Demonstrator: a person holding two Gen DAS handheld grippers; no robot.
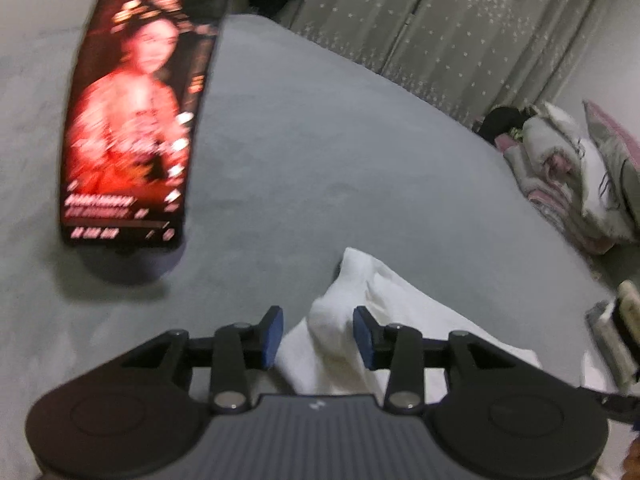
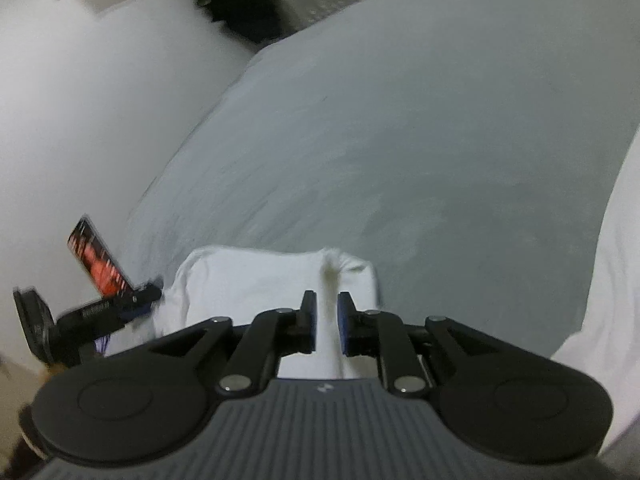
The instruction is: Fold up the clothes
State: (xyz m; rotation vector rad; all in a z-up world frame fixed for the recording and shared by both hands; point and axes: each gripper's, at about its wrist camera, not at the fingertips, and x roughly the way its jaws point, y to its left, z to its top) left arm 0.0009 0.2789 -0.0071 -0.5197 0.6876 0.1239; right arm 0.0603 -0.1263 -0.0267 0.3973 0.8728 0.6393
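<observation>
A white garment (image 1: 360,320) lies bunched on the grey bed cover (image 1: 320,160). In the left wrist view a raised fold of it sits between the blue pads of my left gripper (image 1: 318,338), whose jaws stand apart. In the right wrist view the garment (image 2: 248,276) lies folded in a block, and a ridge of it runs between the pads of my right gripper (image 2: 327,322), whose jaws are narrow and pinch the cloth. My left gripper (image 2: 132,300) shows at the left edge of that view.
A lit phone (image 1: 136,112) on a stand is at the left on the bed. A pile of pink and white clothes and pillows (image 1: 568,172) lies at the right. More white cloth (image 2: 608,280) is at the right edge. Curtains (image 1: 460,20) hang behind.
</observation>
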